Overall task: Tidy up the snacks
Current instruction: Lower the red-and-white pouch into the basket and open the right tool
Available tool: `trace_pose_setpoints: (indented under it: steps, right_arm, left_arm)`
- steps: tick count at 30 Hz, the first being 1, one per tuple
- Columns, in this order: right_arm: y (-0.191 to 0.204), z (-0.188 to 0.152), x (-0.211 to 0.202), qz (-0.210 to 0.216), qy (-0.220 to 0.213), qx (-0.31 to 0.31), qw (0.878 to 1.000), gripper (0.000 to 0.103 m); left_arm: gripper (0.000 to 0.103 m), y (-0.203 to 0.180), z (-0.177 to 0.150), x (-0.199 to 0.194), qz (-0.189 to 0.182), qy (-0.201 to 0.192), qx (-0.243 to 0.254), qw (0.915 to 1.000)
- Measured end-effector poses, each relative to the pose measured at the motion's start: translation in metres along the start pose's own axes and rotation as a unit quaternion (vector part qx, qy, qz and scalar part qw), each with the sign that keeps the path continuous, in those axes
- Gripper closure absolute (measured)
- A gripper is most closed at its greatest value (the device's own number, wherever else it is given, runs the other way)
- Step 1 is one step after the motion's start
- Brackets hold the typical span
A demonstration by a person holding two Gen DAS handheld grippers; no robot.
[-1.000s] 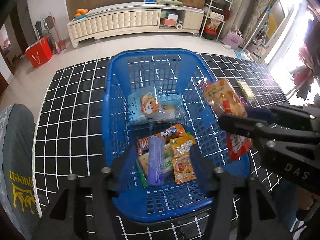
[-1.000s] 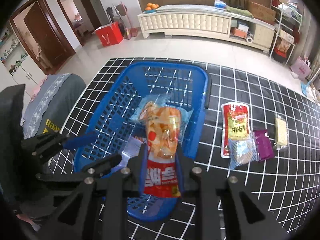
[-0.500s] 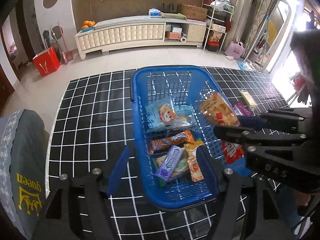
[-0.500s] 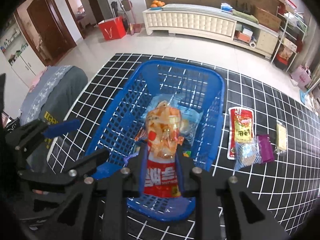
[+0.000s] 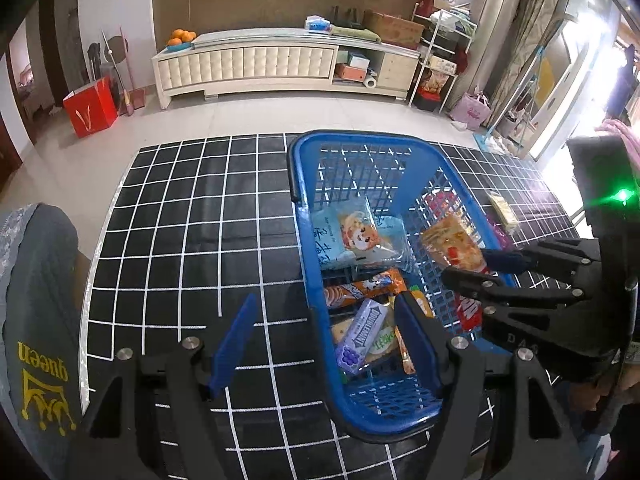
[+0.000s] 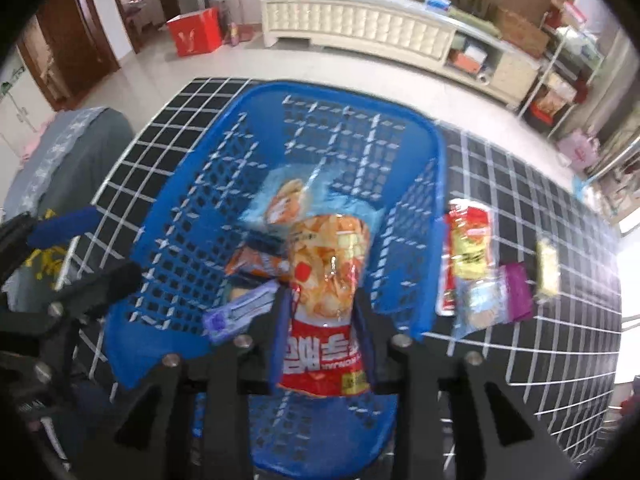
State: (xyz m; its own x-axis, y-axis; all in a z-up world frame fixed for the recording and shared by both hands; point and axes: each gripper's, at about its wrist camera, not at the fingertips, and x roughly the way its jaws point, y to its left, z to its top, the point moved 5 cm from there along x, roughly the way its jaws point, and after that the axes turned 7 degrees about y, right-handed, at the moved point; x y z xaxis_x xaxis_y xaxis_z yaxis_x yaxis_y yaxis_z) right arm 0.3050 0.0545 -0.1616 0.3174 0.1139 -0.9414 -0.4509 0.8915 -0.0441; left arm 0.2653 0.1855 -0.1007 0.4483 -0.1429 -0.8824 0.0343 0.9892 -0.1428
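Note:
A blue plastic basket (image 5: 362, 422) (image 6: 424, 168) stands on a black grid mat and holds several snack packs, among them a purple bar (image 5: 362, 338) and a pale blue bag (image 5: 348, 236). My right gripper (image 6: 322, 300) is shut on an orange-and-red snack bag (image 6: 326, 276) and holds it over the basket; it also shows in the left wrist view (image 5: 454, 248). My left gripper (image 5: 326, 330) is open and empty, straddling the basket's near left wall.
Loose snacks lie on the mat right of the basket: a red-and-yellow pack (image 6: 468, 248), a clear bag (image 6: 480, 304), a purple pack (image 6: 518, 292) and a yellow bar (image 6: 548, 266). A grey cushion (image 5: 36, 320) is at left. A white cabinet (image 5: 280, 64) stands behind.
My left gripper has pulled back and to the left, off the purple bar, which now lies in the basket. My right gripper has moved the orange bag further over the basket.

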Motion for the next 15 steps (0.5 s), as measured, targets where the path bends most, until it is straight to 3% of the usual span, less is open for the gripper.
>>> trace_pose_setpoints:
  steps: [2, 4, 15]
  right_arm:
    - [-0.005, -0.001, -0.003, 0.004, -0.006, 0.013, 1.0, 0.042]
    - [-0.007, -0.003, -0.007, 0.016, -0.011, 0.017, 1.0, 0.033]
    - [-0.034, -0.026, -0.04, 0.036, -0.031, 0.026, 0.999, 0.026]
  left_arm:
    - [0.034, 0.0, 0.001, 0.001, 0.001, 0.003, -0.004, 1.0]
    - [0.034, -0.002, 0.0, 0.0, 0.004, 0.002, -0.002, 1.0]
    - [0.027, -0.051, -0.004, -0.017, 0.005, 0.004, 0.024, 0.9997]
